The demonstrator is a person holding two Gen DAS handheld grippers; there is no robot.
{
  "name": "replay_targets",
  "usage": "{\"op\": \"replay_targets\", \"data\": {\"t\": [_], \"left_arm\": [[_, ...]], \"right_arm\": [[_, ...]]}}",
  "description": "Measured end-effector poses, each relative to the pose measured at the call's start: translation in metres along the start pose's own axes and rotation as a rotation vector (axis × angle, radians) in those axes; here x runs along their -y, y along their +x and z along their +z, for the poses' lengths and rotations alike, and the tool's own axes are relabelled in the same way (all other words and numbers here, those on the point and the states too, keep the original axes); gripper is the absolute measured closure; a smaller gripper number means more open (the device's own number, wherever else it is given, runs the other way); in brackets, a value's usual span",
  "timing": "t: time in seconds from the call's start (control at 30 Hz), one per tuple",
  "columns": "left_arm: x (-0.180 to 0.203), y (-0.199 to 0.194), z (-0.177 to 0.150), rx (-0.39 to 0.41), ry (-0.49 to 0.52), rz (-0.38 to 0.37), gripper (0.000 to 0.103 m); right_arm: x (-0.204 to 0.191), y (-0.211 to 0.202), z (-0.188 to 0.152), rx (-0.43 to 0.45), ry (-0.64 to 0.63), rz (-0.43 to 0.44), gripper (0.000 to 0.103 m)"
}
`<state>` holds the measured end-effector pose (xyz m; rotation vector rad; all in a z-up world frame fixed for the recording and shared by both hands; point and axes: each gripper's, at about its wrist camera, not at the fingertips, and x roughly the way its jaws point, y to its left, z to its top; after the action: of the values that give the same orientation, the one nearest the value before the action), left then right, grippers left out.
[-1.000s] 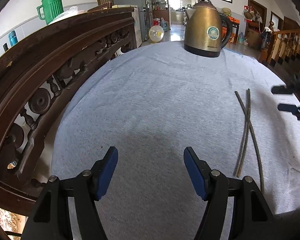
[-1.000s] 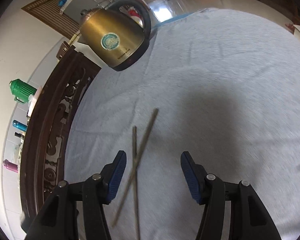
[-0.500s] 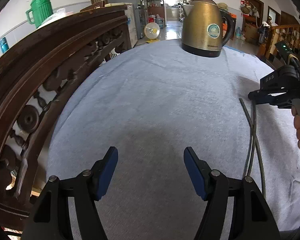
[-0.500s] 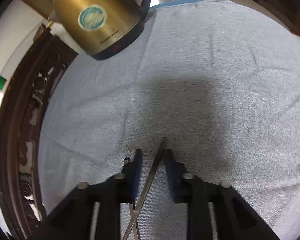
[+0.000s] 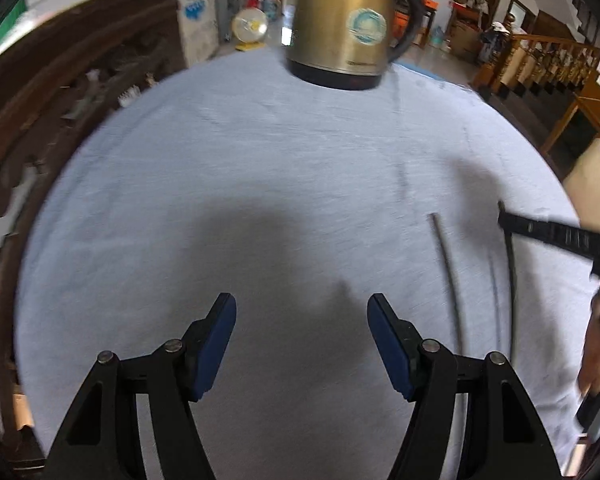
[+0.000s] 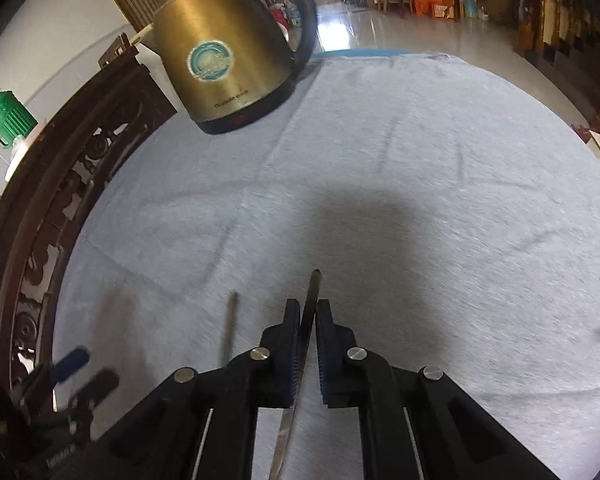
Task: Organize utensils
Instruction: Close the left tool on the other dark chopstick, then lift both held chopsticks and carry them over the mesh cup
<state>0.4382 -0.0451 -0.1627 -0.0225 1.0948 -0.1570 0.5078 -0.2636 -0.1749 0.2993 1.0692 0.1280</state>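
Grey-blue towelling cloth (image 5: 260,168) across the round table, brass-coloured kettle (image 5: 342,20) at the far edge. Left wrist view: left gripper (image 5: 302,344) spread wide, nothing between the blue pads (image 5: 216,344), hovering over bare cloth. Free chopstick (image 5: 446,276) flat on the cloth just right of the right-hand finger, long axis running roughly away from the camera, near end beside the finger, far tip pointing towards the kettle side. Further right, held chopstick (image 5: 511,280) dark and slightly bowed by the lens, with a faint shadow line beside it, so probably off the cloth. Right gripper entering from the right edge, black finger reaching in at its far end.

Right wrist view: right gripper (image 6: 309,312) pressed together on the held chopstick (image 6: 310,300), thin shaft pinched between the pads, tip poking out ahead, rest trailing back under the tool. Free chopstick (image 6: 230,332) blurred, just left of the closed fingers, nearly parallel to the held one, apart from it. Left gripper (image 6: 82,372) blurred at lower left, beyond that stick.

Judgement: free stick lying between the two tools, nearer the left one and roughly in line with its fingers; probably a short shift right and a turn across the shaft needed for a pinch.
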Motion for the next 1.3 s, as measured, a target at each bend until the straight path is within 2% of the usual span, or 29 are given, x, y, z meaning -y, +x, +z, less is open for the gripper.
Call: {"op": "replay_targets", "data": {"t": [0.17,0.3,0.4,0.6,0.67,0.73,0.77,0.8,0.97,1.1,1.17,1.3], "left_arm": [[0.039,0.023,0.018,-0.041,0.056,-0.023,0.034],[0.066,0.034,0.029,-0.059,0.104,-0.074,0.036],[0.078,0.048,0.036,-0.097,0.124,-0.105,0.049],[0.092,0.056,0.046,-0.094,0.145,-0.116,0.058],[0.096,0.057,0.046,-0.082,0.163,-0.108,0.068],[0.1,0.06,0.049,-0.064,0.192,-0.069,0.084],[0.101,0.061,0.05,-0.06,0.199,-0.066,0.087],[0.101,0.062,0.051,-0.057,0.204,-0.07,0.095],[0.096,0.061,0.05,-0.046,0.214,-0.063,0.097],[0.077,0.048,0.043,-0.027,0.177,-0.063,0.098],[0.064,0.033,0.038,0.002,0.154,-0.063,0.098],[0.045,-0.007,0.028,0.076,0.106,-0.077,0.098]], "right_arm": [[0.02,-0.013,-0.016,-0.031,-0.029,-0.045,0.094],[0.034,-0.017,-0.027,-0.065,-0.037,-0.058,0.094],[0.043,-0.018,-0.033,-0.098,-0.035,-0.07,0.094],[0.048,-0.014,-0.033,-0.161,-0.033,-0.084,0.093],[0.047,-0.012,-0.032,-0.171,-0.036,-0.09,0.093],[0.044,-0.008,-0.028,-0.179,-0.047,-0.101,0.092],[0.042,-0.006,-0.026,-0.183,-0.05,-0.106,0.092],[0.041,-0.005,-0.025,-0.185,-0.054,-0.111,0.092],[0.029,0.002,-0.025,-0.169,-0.089,-0.127,0.094],[0.035,-0.009,-0.032,-0.133,-0.063,-0.084,0.095],[0.033,-0.025,-0.042,-0.103,-0.06,-0.069,0.095],[0.036,-0.061,-0.052,0.013,-0.048,-0.026,0.095]]}}
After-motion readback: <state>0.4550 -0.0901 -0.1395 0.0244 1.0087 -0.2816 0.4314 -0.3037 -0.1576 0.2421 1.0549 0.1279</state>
